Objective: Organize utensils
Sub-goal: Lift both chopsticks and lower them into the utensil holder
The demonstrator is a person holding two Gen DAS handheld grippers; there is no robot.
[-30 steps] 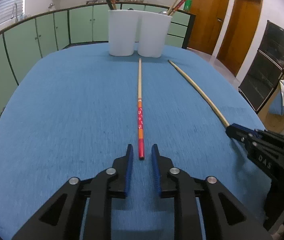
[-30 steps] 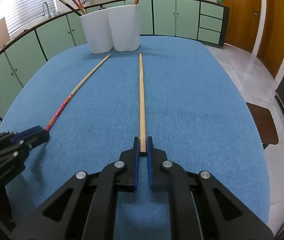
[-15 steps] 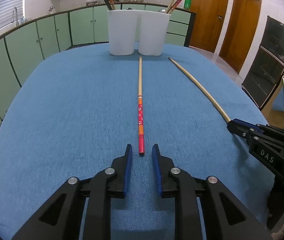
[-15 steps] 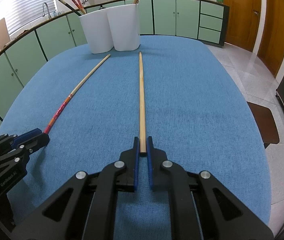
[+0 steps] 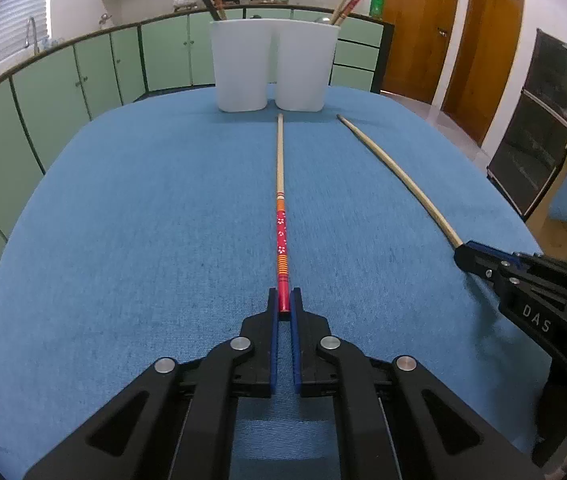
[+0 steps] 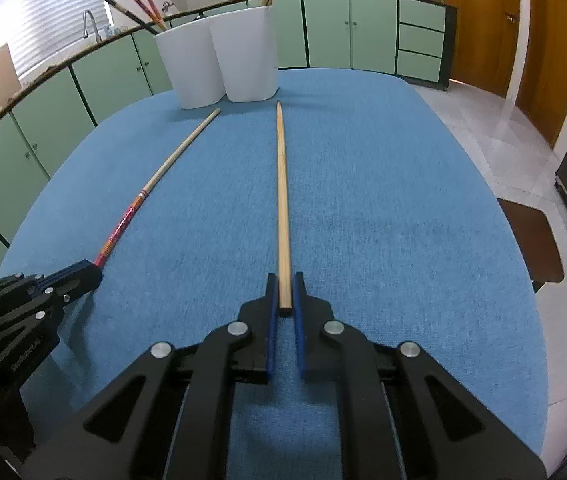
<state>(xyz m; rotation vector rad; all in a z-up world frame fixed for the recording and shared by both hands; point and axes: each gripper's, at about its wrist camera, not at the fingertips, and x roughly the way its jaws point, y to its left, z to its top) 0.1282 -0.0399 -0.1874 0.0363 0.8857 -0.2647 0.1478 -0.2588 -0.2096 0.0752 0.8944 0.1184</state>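
Two long chopsticks lie on the blue table, tips toward two white cups. My left gripper (image 5: 284,300) is shut on the red end of the red-patterned chopstick (image 5: 280,200), which also shows in the right wrist view (image 6: 155,178). My right gripper (image 6: 284,286) is shut on the near end of the plain wooden chopstick (image 6: 282,200), which also shows in the left wrist view (image 5: 397,178). The left white cup (image 5: 238,68) and the right white cup (image 5: 306,68) stand side by side at the far edge and hold several chopsticks.
The blue cloth-covered table (image 5: 123,220) is rounded, with edges close on both sides. Green kitchen cabinets (image 5: 83,76) run behind it. Wooden doors (image 5: 415,28) and a dark cabinet (image 5: 539,128) stand at the right. A brown stool (image 6: 531,236) sits beside the table.
My left gripper has moved forward and closed on the red end of the patterned chopstick. My right gripper has stayed shut on the plain chopstick.
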